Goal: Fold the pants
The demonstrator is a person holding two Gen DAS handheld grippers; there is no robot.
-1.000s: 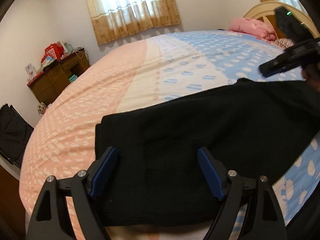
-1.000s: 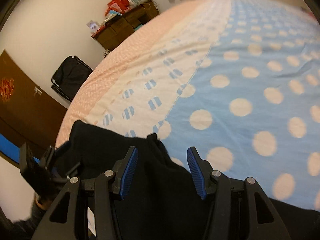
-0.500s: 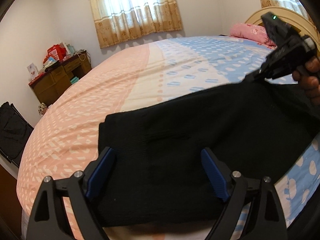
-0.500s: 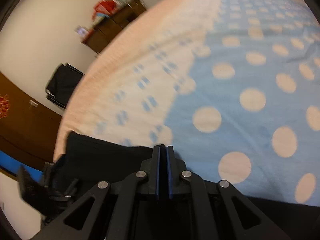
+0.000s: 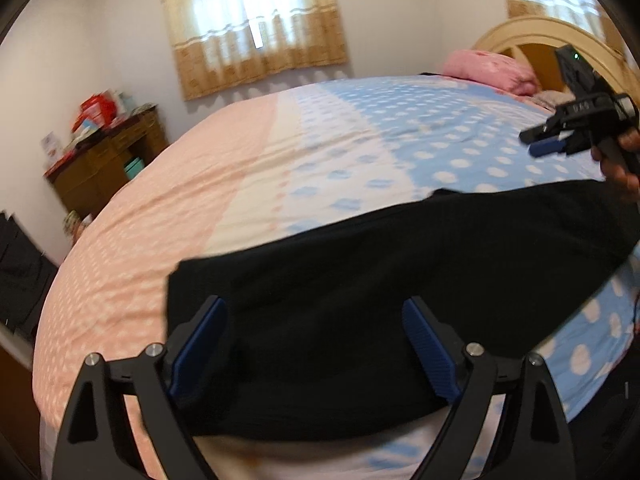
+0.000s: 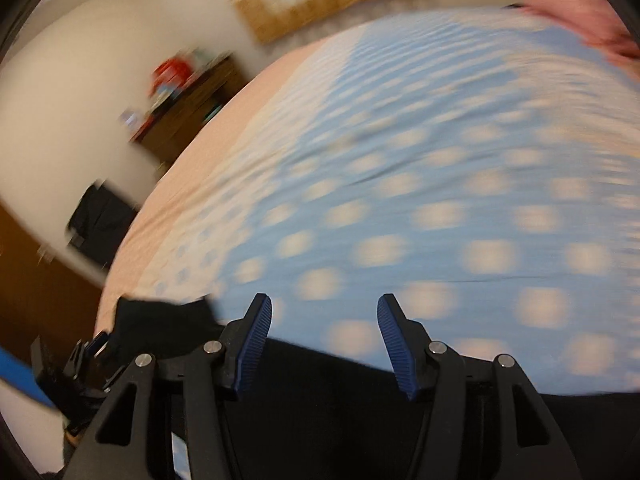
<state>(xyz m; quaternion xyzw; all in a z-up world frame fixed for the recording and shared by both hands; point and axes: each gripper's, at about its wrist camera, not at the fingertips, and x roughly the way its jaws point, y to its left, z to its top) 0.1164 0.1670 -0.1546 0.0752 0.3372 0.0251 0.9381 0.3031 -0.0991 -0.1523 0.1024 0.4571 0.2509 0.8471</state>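
The black pants (image 5: 360, 292) lie flat on the bed near its front edge, a wide dark band from left to right. My left gripper (image 5: 316, 344) is open, its blue pads either side of the pants' left part, just above the cloth. My right gripper (image 6: 324, 340) is open and empty, lifted off the pants' far right end; it also shows in the left wrist view (image 5: 548, 140), held in a hand above the bed. The pants (image 6: 320, 412) fill the bottom of the blurred right wrist view.
The bedspread (image 5: 280, 168) is pink on the left and blue with white dots on the right. A pink pillow (image 5: 488, 68) and cream headboard (image 5: 532, 36) are at far right. A brown dresser (image 5: 100, 168) with clutter stands by the left wall. A black bag (image 5: 20, 272) sits at far left.
My right gripper was shut on the pants' edge half a second ago; it has opened, let the cloth drop flat and lifted away. My left gripper stayed open over the pants.
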